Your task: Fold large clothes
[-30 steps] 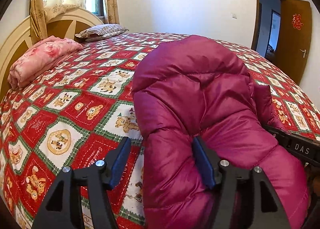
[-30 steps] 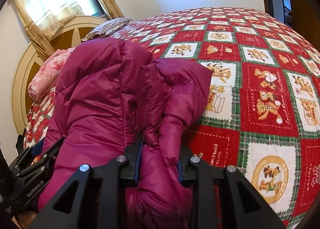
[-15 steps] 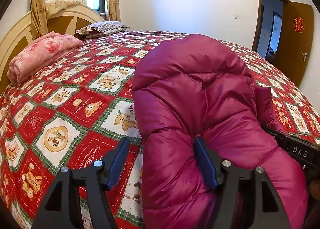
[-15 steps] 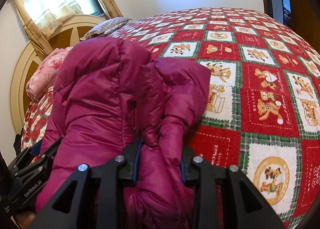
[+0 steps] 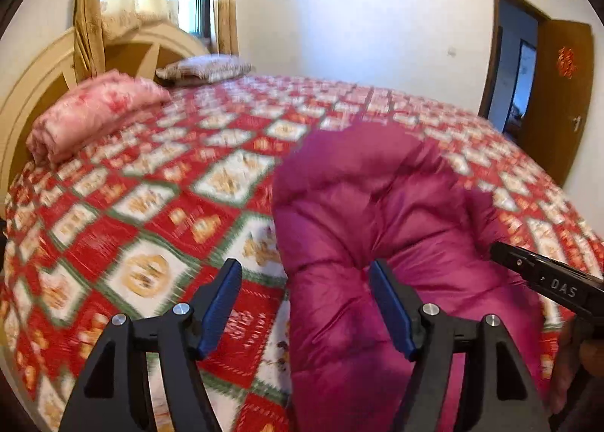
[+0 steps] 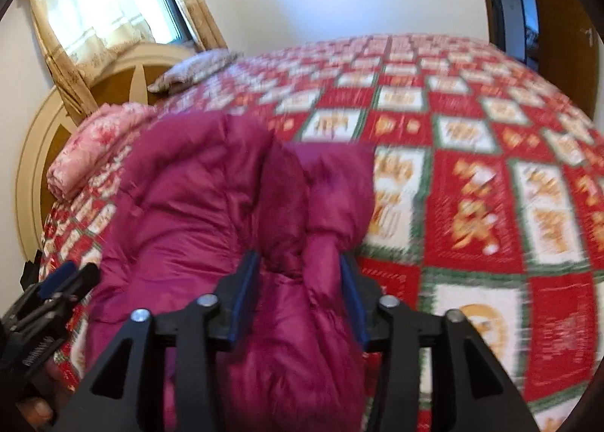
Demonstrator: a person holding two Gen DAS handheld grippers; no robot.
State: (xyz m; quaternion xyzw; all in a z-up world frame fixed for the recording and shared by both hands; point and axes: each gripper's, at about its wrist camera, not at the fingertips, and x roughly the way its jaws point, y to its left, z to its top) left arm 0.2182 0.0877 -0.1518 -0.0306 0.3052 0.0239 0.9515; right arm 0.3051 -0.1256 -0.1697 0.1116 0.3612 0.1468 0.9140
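On my left, the left gripper (image 5: 305, 303) has its blue-padded fingers (image 5: 221, 305) spread wide. Their jaws have just been opening a little further, and only the edge of the puffy magenta quilted down jacket (image 5: 377, 213) bulges into the gap beside the right-hand finger; the left-hand finger hangs over bare quilt. I read that side as released, nothing pinched.

The jacket itself lies bundled on the red, white and green bear-patterned bed quilt (image 5: 158, 205), near the edge of the bed closest to me, well apart from the rolled pink blanket (image 5: 90, 114) by the headboard.

On my right, the right gripper (image 6: 298, 296) has just been opening too, and here the change is plain: a second ago its fingers were clenched tight on a gathered ridge of jacket, now the pads (image 6: 245, 292) stand apart with that ridge still lying between them. The frame is smeared, so I can't swear the fabric has fully left the pads, but it looks let go.

Compared with the earlier frames, both views now sit higher, with more wall and less jacket in shot. My judgement: this fold has been laid down, and both grippers are free for the next one.
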